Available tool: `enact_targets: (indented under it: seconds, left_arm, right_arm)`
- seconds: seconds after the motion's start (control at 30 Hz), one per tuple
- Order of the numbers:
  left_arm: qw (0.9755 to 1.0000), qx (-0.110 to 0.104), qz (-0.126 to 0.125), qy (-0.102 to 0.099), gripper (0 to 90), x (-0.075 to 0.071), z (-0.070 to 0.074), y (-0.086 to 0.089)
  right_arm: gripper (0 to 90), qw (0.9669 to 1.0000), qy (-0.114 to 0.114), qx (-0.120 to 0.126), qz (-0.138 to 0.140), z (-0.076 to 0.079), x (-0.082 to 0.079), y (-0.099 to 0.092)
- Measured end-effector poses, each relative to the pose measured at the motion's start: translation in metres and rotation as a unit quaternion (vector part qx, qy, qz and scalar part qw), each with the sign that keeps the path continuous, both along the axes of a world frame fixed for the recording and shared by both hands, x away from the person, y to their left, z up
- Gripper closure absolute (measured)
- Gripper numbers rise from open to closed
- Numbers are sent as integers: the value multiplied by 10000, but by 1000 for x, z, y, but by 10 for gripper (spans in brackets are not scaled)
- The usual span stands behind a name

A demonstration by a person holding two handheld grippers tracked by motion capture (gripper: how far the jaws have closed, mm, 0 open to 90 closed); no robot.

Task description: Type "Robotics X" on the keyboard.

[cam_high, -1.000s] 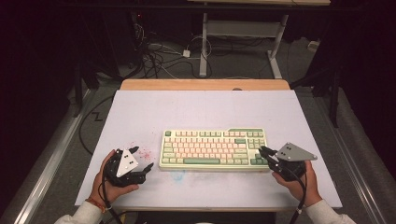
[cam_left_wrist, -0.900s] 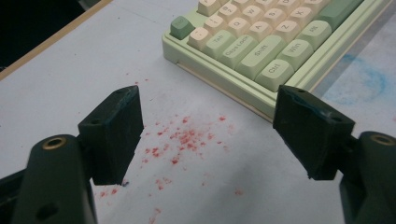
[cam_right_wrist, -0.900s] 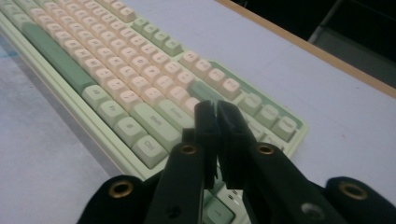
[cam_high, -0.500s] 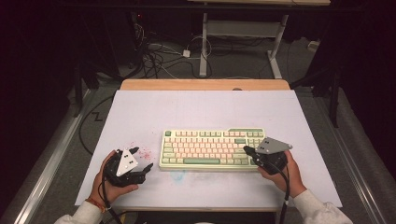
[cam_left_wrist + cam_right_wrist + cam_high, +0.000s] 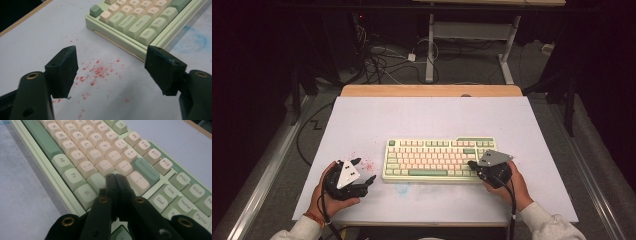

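High view: keyboard (image 5: 439, 160) central on white surface (image 5: 422, 117) | right gripper (image 5: 473, 164) jaws together, over its right-end keys | left gripper (image 5: 363, 171) jaws apart, empty, narrowing, beside its left edge

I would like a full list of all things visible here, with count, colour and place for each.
keyboard: one, pale green with cream keys, centre of the table.
table cover: one, white, over the table.
red specks: a scatter, on the cover left of the keyboard.
blue smudge: one, on the cover in front of the keyboard.
cables: several, dark and white, on the floor behind.
left gripper: black, jaws open, left of the keyboard.
right gripper: black, jaws shut, over the keyboard's right end.
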State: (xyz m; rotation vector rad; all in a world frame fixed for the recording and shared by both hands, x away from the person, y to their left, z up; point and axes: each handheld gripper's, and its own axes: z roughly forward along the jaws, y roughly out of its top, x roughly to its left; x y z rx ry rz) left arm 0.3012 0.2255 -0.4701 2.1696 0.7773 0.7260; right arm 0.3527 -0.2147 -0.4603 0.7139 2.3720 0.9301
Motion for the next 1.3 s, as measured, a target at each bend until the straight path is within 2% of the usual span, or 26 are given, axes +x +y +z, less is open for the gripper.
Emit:
enact_targets:
  seconds: [0.1,0.13,0.17,0.33,0.37,0.43,0.47,0.57,0.77,0.87,0.93,1.07,1.23,1.3]
  left_arm:
    - [9999,-54,-84,8,315,-1,1,0]
    - [9999,-87,-118,22,360,-1,1,0]
    - [9998,-97,-147,21,360,-2,2,0]
    - [9991,-293,-273,135,577,-1,5,2]
    - [9989,-303,-303,163,577,-1,5,2]
    - [9988,-260,-375,151,715,0,6,1]
    - [9988,-201,-420,167,715,0,7,0]
    - [9984,-81,-497,266,854,2,7,-4]
    - [9982,-105,-380,461,877,12,12,-13]
    - [9984,143,-371,399,877,17,14,-22]
    - [9981,145,-387,446,877,20,14,-28]
    - [9975,58,-543,454,877,25,21,-40]
    - [9961,169,-764,402,877,37,26,-60]
    - [9954,152,-851,409,877,41,27,-68]
  right_arm:
    - [900,10000,22,-22,12,-2,-1,1]
    - [900,10000,-5,18,3,-3,-1,0]
    - [900,10000,-5,18,3,-3,-1,0]
    - [900,10000,-20,88,-22,-5,-2,-1]
    - [900,10000,-20,88,-22,-5,-2,-1]
    - [900,9999,-26,124,-20,-5,-3,-2]
    - [900,9999,-26,124,-20,-5,-3,-2]
    - [900,9999,-36,126,-26,-6,-3,-2]
    - [900,9999,-40,135,-32,-6,-3,-2]
    - [900,9999,-22,140,-41,-6,-3,-2]
    - [900,9999,-19,145,-51,-6,-3,-2]
    - [900,9999,-14,147,-68,-6,-3,-2]
    - [900,9999,-16,141,-62,-6,-3,-2]
    - [900,9999,-18,141,-60,-6,-3,-2]
